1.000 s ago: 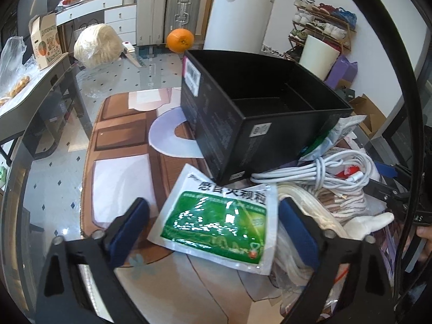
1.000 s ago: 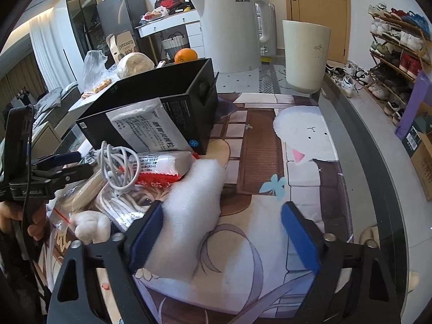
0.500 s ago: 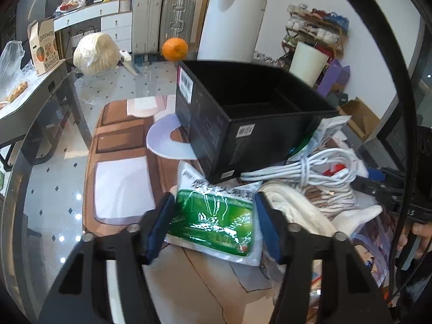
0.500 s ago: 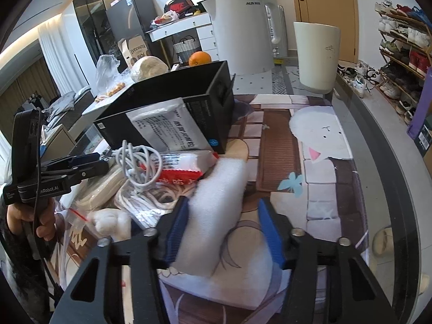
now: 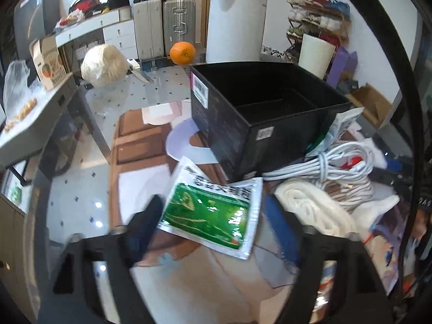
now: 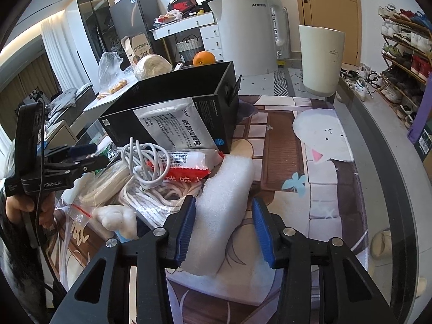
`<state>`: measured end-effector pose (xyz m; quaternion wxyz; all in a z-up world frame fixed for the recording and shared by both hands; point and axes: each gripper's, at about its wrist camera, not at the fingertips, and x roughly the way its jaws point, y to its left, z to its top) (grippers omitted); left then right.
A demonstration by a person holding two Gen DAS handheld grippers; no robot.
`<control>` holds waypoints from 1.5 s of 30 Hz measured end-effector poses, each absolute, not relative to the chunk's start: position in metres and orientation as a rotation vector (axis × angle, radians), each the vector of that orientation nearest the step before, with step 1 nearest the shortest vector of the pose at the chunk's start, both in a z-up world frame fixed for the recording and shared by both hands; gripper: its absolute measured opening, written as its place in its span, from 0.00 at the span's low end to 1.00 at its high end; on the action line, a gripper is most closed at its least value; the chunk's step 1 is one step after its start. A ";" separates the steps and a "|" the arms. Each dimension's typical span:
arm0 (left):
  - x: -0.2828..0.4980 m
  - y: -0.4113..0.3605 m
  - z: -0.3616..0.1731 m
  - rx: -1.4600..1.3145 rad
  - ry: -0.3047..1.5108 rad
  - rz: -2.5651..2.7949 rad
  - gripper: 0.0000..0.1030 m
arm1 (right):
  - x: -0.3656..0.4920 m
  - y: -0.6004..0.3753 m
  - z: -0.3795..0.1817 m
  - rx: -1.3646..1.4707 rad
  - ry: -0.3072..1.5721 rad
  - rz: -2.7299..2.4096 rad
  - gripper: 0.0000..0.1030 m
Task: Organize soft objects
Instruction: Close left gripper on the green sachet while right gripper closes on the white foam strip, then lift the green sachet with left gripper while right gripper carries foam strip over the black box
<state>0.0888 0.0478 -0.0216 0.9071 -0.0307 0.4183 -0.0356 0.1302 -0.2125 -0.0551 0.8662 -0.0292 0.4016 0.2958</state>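
My left gripper [image 5: 213, 216] clamped the green sachet [image 5: 210, 210] beside the black box [image 5: 243, 124], while my right gripper [image 6: 222, 226] straddled the white foam block [image 6: 224, 202], pads apart.

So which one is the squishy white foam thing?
Find the big black box on the table. In front of it is a heap of white cords; the foam block lies at the heap's right edge, between the right hand-held gripper fingers. It is plain and bubbly, with no printing.

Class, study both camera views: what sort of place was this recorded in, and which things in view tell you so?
Most likely a lived-in home, near the entrance: a shoe rack full of shoes, suitcases against the wall, and an electric kettle on the table.
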 end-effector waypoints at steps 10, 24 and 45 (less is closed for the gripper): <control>0.111 0.063 -0.037 0.024 0.947 -0.099 0.92 | 0.133 -0.215 -0.054 -0.068 0.843 0.623 0.42; 0.115 0.063 -0.037 0.044 0.932 -0.132 0.73 | 0.141 -0.211 -0.058 -0.055 0.889 0.602 0.42; 0.084 0.056 -0.020 -0.059 0.847 -0.156 0.45 | 0.127 -0.217 -0.056 -0.021 0.851 0.633 0.24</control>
